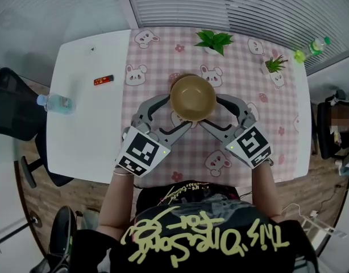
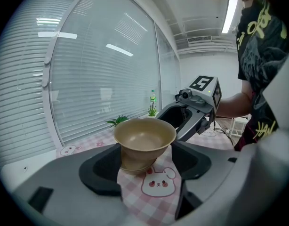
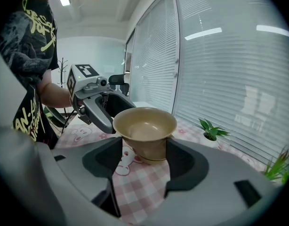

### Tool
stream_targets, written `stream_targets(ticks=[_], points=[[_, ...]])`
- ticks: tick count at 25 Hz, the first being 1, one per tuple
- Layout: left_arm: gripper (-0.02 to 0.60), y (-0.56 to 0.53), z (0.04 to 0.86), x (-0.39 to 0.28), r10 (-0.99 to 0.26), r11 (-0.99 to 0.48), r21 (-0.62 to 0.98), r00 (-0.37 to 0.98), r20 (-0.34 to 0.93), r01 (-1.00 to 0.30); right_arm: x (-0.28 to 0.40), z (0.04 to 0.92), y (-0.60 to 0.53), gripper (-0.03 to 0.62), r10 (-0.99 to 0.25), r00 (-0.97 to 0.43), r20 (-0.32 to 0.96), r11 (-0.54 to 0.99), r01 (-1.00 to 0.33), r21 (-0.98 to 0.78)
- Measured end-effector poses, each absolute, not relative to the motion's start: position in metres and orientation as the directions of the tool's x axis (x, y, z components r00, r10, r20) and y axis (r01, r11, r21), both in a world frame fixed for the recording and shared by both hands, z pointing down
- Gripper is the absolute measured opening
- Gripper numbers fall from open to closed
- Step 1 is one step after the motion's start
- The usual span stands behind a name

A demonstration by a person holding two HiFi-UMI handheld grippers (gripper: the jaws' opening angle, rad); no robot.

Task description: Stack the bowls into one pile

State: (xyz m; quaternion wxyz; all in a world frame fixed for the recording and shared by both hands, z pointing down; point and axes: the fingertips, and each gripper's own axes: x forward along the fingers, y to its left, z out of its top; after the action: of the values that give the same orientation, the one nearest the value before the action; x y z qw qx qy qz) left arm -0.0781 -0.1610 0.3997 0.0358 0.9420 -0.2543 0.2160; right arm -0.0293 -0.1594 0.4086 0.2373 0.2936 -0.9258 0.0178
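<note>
A tan bowl [image 1: 192,97] stands on the pink checked cloth [image 1: 163,56] at the table's middle. My left gripper [image 1: 175,114] reaches it from the lower left and my right gripper [image 1: 211,111] from the lower right, each with its jaws spread wide around the bowl's body. In the left gripper view the bowl [image 2: 144,138] sits between the jaws of the left gripper [image 2: 147,166], with cloth showing beside its foot; the right gripper [image 2: 191,112] is behind it. The right gripper view shows the same bowl [image 3: 144,126] inside the right gripper [image 3: 144,166], with the left gripper [image 3: 100,109] beyond. I see no other bowl.
A leafy potted plant [image 1: 214,40] and a smaller one [image 1: 274,64] stand at the cloth's far edge, a green bottle [image 1: 314,46] at the far right corner. On the bare white table [image 1: 86,129] lie a water bottle [image 1: 55,103] and a small red item [image 1: 103,80].
</note>
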Motion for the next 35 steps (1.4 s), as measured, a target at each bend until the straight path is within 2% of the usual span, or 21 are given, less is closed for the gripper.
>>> stream_targets(ticks=[12,35], points=[[0.334,-0.172,0.413,-0.079,-0.465,-0.861,-0.022,0.768,0.44,-0.508,-0.031,0.422,-0.17,0.293,-0.52,-0.72,0.459,0.832,-0.55,0.079],[0.337,-0.18,0.43,-0.077,-0.486,-0.852,-0.08,0.722,0.493,-0.518,-0.03,0.445,-0.18,0.293,-0.506,-0.71,0.489,0.83,-0.555,0.052]])
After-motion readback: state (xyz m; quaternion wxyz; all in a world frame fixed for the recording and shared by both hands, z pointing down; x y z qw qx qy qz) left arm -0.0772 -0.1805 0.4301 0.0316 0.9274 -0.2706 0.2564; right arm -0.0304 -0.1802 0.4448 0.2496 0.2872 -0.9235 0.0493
